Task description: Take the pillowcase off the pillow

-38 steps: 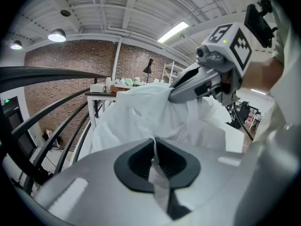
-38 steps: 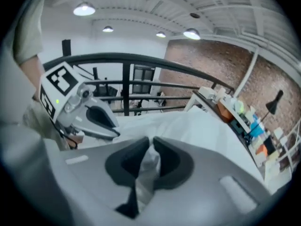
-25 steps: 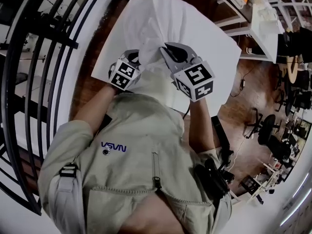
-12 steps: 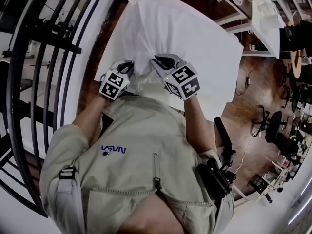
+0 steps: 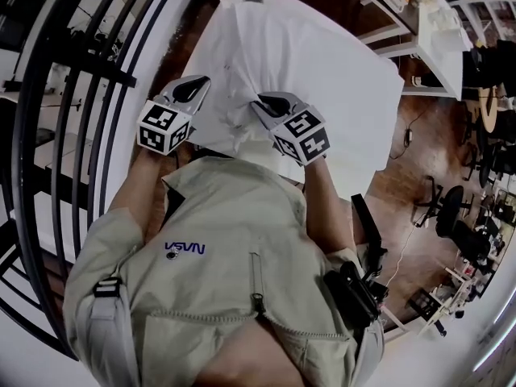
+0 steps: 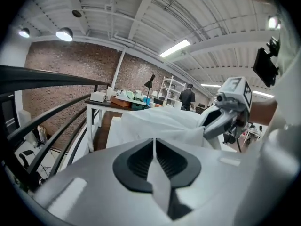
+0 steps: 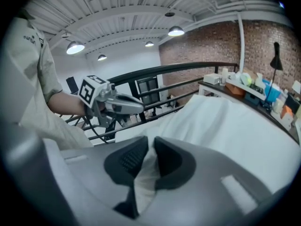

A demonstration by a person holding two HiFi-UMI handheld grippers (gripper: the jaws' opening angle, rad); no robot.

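A white pillow (image 5: 266, 47) lies on a white-topped table (image 5: 363, 111) in front of me. My left gripper (image 5: 200, 81) is lifted off to the left of the pillow's near end. It is shut on a thin strip of the white pillowcase (image 6: 157, 182), which stretches back to the pillow (image 6: 160, 121). My right gripper (image 5: 258, 101) rests at the near end, pointing down into the cloth. Its jaws have just been opening a little, but a bunch of white cloth (image 7: 143, 175) still fills the gap between the pads. Whether that cloth is case or pillow I cannot tell.
A black metal railing (image 5: 81, 95) curves along the left, close to my left gripper. Cluttered white desks (image 5: 419, 14) stand at the far right, with office chairs (image 5: 443, 216) on the wooden floor. A person (image 6: 187, 98) stands far off.
My left gripper has swung out to the left and risen, away from the pillow's near end, drawing cloth with it. My right gripper sank toward the table and then held still.
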